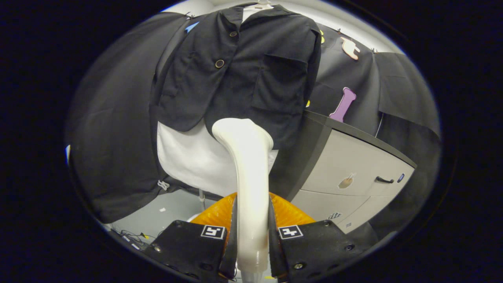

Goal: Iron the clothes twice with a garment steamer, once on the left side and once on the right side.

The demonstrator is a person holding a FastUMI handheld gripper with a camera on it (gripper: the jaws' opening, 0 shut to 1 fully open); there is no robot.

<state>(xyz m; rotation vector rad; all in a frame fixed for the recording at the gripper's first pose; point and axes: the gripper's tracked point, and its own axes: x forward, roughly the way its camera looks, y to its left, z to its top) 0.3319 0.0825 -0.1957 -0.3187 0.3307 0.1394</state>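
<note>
The gripper (252, 239) is clamped on the smooth white plastic handle of the garment steamer (250, 184), both fingers pressed flat against its sides, so the head is kept pointing forward along the fingers. An orange ribbed part (289, 214) is seen just behind the handle, between the fingers (probably the steamer's body or hose; cannot be told for sure). The flared white steamer head is held just at the lower hem of the black short-sleeved button-front jacket (239, 74), roughly at its middle, slightly toward the pocket side. Contact with the cloth cannot be confirmed.

The jacket is hung on a white dress form (192, 157), which keeps the fabric upright and flat for a vertical pass. Fabric looks matte and dark, with two round buttons and a patch chest pocket; no heavy creases are visible. Beside it, further back, a grey cabinet with a black top (353, 165) is set against the booth wall.
</note>
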